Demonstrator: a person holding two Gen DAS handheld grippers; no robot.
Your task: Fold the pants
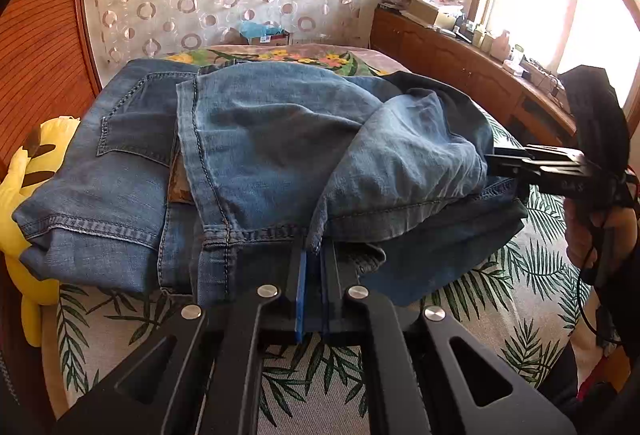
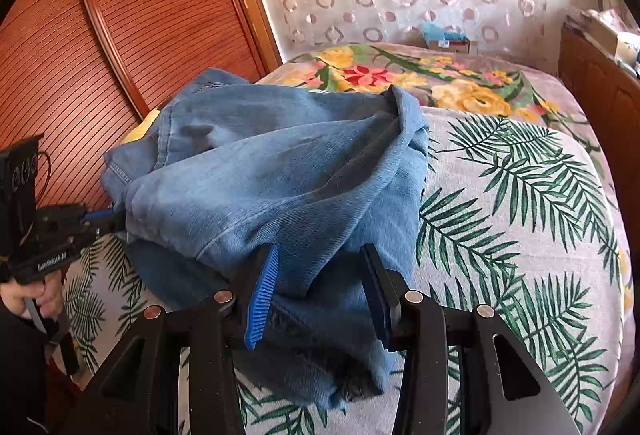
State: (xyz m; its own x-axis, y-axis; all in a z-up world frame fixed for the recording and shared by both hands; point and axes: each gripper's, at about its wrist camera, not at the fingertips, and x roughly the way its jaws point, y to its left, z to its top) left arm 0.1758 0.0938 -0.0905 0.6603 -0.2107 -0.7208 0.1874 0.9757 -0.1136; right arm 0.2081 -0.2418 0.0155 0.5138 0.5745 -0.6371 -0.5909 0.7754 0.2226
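The blue denim pants (image 1: 280, 163) lie bunched on the leaf-print bed (image 2: 520, 219). The left gripper (image 1: 314, 255) pinches their hem to pull it flat. The right gripper (image 2: 320, 295) gapes wide, jaws around a fold, gripping nothing.

The heaped blue denim pants (image 2: 280, 171) fill the bed's left; open palm-print bedspread (image 2: 520, 203) lies right, a yellow plush toy (image 1: 32, 171) crowds the far-left edge.

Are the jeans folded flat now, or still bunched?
Folded over but bunched: the jeans lie in humped, wrinkled layers on the bed, not flat.
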